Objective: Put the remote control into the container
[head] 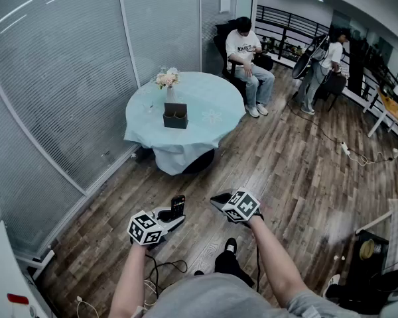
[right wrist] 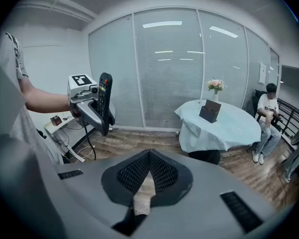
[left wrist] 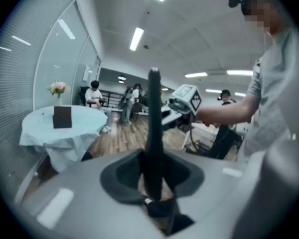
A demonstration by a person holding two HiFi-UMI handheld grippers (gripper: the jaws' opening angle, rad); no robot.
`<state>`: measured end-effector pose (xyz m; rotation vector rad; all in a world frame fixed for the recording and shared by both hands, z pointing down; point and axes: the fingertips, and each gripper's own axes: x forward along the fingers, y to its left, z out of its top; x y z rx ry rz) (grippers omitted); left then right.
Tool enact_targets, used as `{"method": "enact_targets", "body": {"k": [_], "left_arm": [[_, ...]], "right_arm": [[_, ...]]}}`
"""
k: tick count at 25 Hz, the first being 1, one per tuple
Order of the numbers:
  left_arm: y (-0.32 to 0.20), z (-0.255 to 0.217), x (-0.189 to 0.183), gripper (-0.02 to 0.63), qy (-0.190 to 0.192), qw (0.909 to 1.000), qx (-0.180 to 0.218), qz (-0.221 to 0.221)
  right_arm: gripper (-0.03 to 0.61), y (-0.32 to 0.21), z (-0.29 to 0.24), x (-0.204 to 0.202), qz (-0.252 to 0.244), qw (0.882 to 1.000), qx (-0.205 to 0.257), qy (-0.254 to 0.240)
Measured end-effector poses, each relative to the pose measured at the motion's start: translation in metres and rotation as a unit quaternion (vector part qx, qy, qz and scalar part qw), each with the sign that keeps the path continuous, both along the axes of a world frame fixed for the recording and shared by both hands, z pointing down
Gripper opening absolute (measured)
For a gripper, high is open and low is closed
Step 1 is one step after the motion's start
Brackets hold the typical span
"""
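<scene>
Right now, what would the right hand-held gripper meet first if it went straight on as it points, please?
The right hand-held gripper would probably meet the wooden floor, short of the glass wall; the round table sits right of that line. Depth is unclear.

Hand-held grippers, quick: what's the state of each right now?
Left hand-held gripper: shut on the remote.
Right hand-held gripper: shut, nothing between its jaws.
</scene>
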<state>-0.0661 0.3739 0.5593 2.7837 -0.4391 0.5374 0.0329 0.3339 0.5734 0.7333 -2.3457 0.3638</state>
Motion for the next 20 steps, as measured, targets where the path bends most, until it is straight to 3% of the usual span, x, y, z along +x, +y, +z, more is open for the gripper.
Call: {"method": "enact_targets", "body": {"k": [8,20], "left_arm": [[-0.002,-0.002,0.012,0.091,0.005,1.0000,0.008,-0.003],[-0.005,0.002,0.013,0.091,-0.001,0.9999,0.009,-0.012]], "right_arm": [[0.017,-0.001,-0.003,0.012,0.005,0.999,0.028,0.016],[0.018,-0.002,-0.001,0.016,-0.002,1.000,0.019,0.018]]}}
